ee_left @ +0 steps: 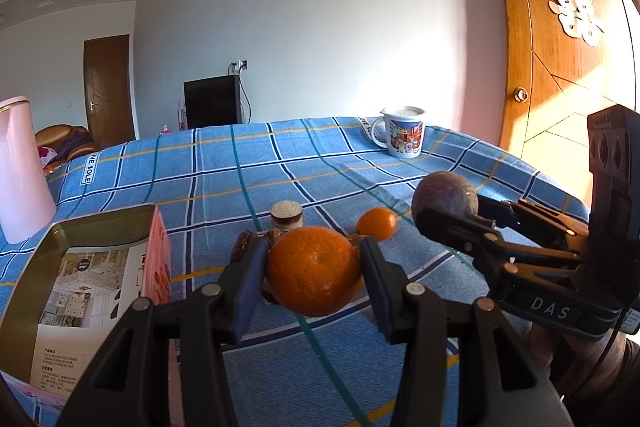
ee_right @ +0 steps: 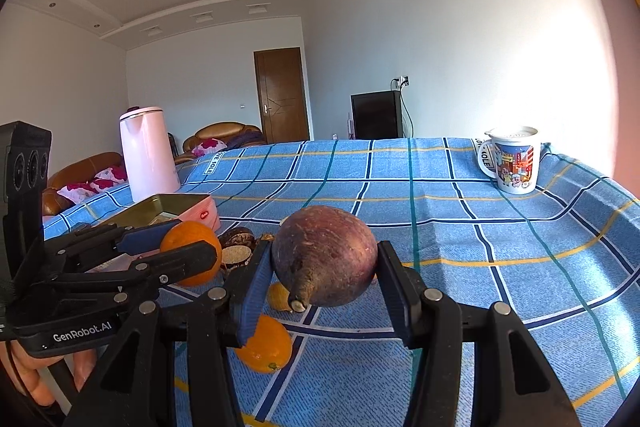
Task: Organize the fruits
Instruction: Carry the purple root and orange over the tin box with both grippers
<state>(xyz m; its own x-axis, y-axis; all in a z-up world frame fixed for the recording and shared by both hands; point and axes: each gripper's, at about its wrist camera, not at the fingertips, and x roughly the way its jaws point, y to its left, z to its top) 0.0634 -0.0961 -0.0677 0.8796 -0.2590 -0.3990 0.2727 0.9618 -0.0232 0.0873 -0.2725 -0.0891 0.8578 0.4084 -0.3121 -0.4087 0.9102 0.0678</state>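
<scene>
Grippers in mid-carry, both loaded. Left gripper [ee_left: 314, 275] is clamped across the widest part of an orange [ee_left: 314, 271], pads on opposite sides, the fruit lifted clear of the blue checked tablecloth [ee_left: 224, 179]. Right gripper [ee_right: 324, 263] is closed on a purple-brown passion fruit [ee_right: 324, 259], stalk pointing toward the camera. Judged by look, both are light; the orange's peel should yield a little and grip well, while the passion fruit's smoother, stiffer shell seems more likely to slip, so a hold across its broadest part is safest. Just beside the left gripper stands an open pink tin box [ee_left: 158, 247]; its interior shows only a printed leaflet [ee_left: 88, 291], no fruit yet. On the cloth below and beyond lie a smaller orange [ee_right: 266, 345], a kumquat-sized fruit [ee_right: 280, 297], and cut dark-shelled pieces [ee_right: 238, 247] of uncertain kind. Farther back stand a pink kettle [ee_right: 150, 155] and a lidded printed mug [ee_right: 514, 161], contents hidden.
</scene>
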